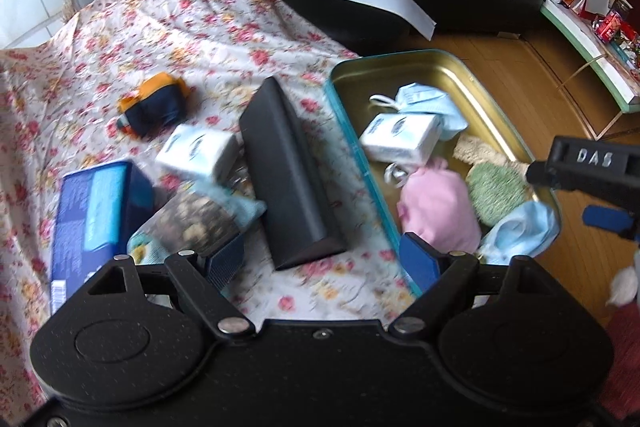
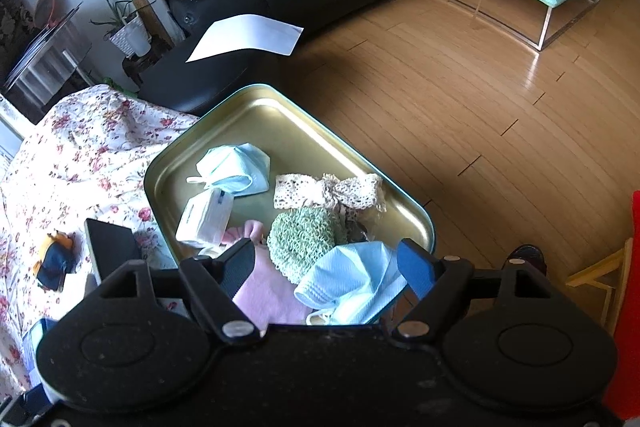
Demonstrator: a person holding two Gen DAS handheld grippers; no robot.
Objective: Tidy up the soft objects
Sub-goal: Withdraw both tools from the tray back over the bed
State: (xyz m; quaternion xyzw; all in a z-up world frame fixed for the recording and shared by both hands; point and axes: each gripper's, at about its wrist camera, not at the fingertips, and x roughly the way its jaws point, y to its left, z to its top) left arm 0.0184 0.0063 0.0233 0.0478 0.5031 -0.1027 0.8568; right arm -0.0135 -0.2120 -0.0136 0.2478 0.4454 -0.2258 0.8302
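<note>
Left gripper [image 1: 324,259] is spread, nothing between its jaws, hovering over the floral cloth [image 1: 180,27] with the loose items ahead and to its left. Right gripper [image 2: 326,267] is also spread, over the tin [image 2: 248,107]; a blue mask [image 2: 352,287] lies between its jaws, not visibly pinched. Left is nearer the loose things: blue box [image 1: 92,211], black case [image 1: 284,171] lying lengthwise away from the gripper, tissue pack [image 1: 196,151], orange-navy pouch [image 1: 154,107]. The tin holds a pink cloth [image 1: 436,203], green scrubber [image 2: 300,239], lace band [image 2: 328,191], second tissue pack [image 2: 204,217] and another mask [image 2: 236,169].
</note>
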